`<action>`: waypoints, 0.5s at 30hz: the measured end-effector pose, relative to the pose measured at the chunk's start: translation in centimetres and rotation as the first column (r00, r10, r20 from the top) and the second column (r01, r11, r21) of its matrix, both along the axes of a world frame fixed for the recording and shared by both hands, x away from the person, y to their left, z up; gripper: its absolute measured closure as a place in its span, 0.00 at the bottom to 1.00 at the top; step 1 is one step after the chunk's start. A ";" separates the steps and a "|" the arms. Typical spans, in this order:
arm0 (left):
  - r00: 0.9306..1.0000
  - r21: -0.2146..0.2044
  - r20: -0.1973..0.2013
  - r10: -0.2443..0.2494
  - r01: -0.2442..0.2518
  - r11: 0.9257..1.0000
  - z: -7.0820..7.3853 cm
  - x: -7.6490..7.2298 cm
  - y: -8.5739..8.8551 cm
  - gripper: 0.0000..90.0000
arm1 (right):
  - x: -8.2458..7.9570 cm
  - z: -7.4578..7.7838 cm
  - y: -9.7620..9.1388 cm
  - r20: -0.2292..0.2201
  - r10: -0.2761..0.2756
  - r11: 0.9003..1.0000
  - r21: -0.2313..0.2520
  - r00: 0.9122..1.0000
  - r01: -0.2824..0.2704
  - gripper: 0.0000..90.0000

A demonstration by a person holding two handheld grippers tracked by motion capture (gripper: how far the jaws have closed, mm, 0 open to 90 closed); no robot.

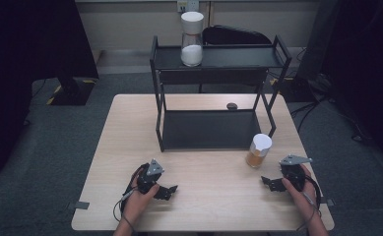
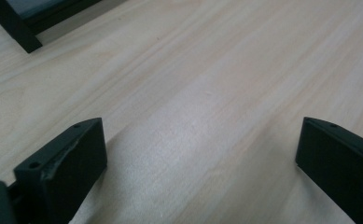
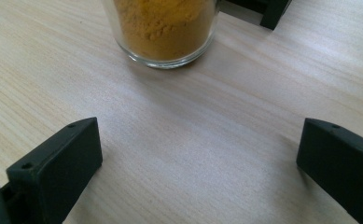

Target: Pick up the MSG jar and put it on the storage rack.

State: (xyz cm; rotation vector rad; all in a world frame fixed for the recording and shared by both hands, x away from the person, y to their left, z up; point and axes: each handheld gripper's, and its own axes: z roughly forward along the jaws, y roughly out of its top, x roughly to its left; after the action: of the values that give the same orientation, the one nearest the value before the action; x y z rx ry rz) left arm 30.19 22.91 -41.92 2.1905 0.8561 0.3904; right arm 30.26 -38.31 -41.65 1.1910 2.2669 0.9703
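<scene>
A glass jar of orange powder with a white lid stands on the wooden table just right of the black two-tier rack. The right gripper view has the jar close ahead of my right gripper, which is open with bare wood between its jaws. In the high view that right gripper lies a little below the jar. My left gripper rests near the table's front left, open over bare wood. A taller jar of white powder stands on the rack's top shelf.
The rack's lower shelf holds nothing. A small dark round object lies on the table behind the rack. A rack foot sits far ahead of the left gripper. Dark furniture and cables surround the table on the carpet.
</scene>
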 end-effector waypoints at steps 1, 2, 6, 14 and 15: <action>1.000 -0.001 -0.001 0.002 -0.002 1.000 0.0 0.0 0.0 0.00 | 0.0 0.0 0.0 0.000 0.000 1.000 0.000 1.000 0.000 0.00; 1.000 -0.001 0.000 0.002 -0.002 1.000 0.0 0.0 0.0 0.00 | 0.0 0.0 0.0 0.000 0.000 1.000 0.000 1.000 0.000 0.00; 1.000 -0.002 0.001 0.004 -0.004 1.000 0.0 -0.1 0.0 0.00 | 0.0 0.0 0.0 0.000 0.000 1.000 0.000 1.000 0.000 0.00; 1.000 -0.002 0.001 0.004 -0.004 1.000 -0.1 -0.1 0.0 0.00 | 0.0 0.0 0.0 -0.001 -0.001 1.000 -0.001 1.000 0.001 0.00; 1.000 -0.003 0.001 0.005 -0.005 1.000 -0.1 -0.1 0.0 0.00 | 0.0 0.0 0.0 -0.002 -0.001 1.000 -0.001 1.000 0.001 0.00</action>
State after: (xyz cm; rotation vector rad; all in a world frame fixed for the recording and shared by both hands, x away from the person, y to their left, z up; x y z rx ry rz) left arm 30.13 22.86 -42.00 2.1851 0.8612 0.3924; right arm 30.27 -38.28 -41.62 1.1927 2.2674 0.9680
